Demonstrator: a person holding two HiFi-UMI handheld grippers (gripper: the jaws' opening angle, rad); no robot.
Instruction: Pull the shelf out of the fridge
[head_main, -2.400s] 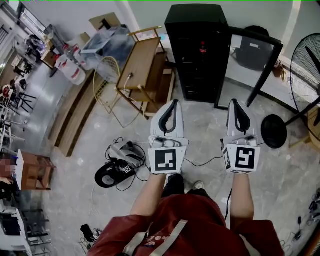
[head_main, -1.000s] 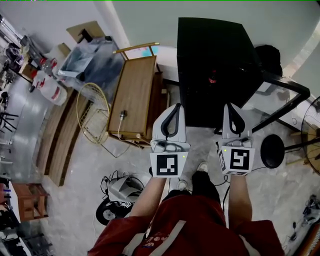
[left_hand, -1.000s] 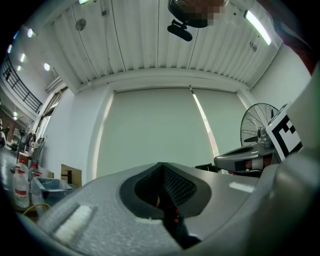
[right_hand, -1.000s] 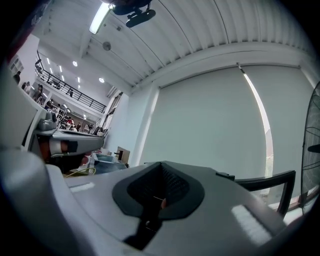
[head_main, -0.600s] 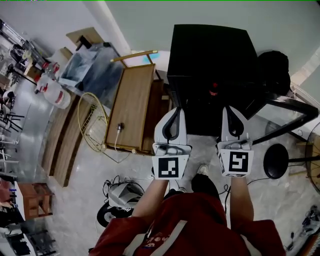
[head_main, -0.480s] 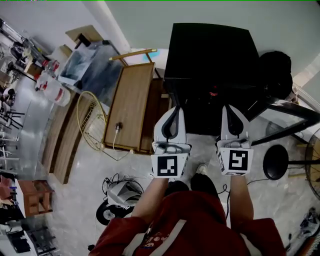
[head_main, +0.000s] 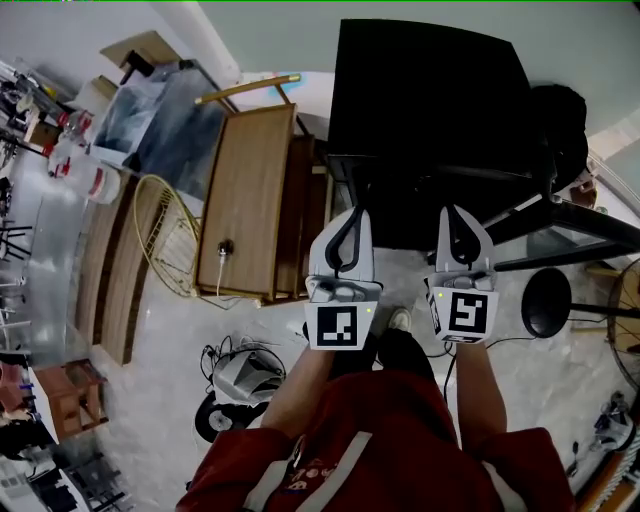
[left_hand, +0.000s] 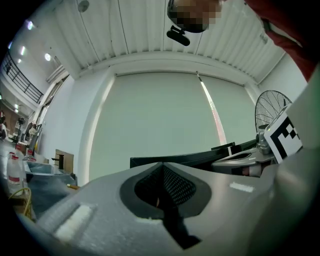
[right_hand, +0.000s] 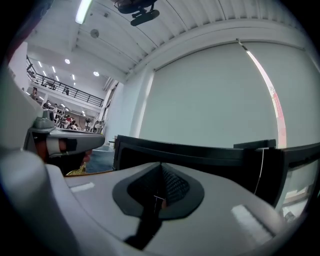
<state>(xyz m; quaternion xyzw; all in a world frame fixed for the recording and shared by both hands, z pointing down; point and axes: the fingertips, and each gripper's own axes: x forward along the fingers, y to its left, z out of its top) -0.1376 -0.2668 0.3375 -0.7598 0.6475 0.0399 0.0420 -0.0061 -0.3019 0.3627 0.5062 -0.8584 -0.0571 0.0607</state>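
Black fridge (head_main: 430, 90) standing open | I am holding left gripper (head_main: 354, 214) and right gripper (head_main: 451, 212) just before it, jaws pressed together, gripping nothing | step: approach, I judge; next: parting jaws, reaching its shelf.

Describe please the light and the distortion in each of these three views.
Head view: even light, wide-angle bending at the edges, the fridge interior too dark to read. Left gripper view: strong fisheye, dark corners, the left gripper soft. Right gripper view: same fisheye, the ceiling lamp glaring.
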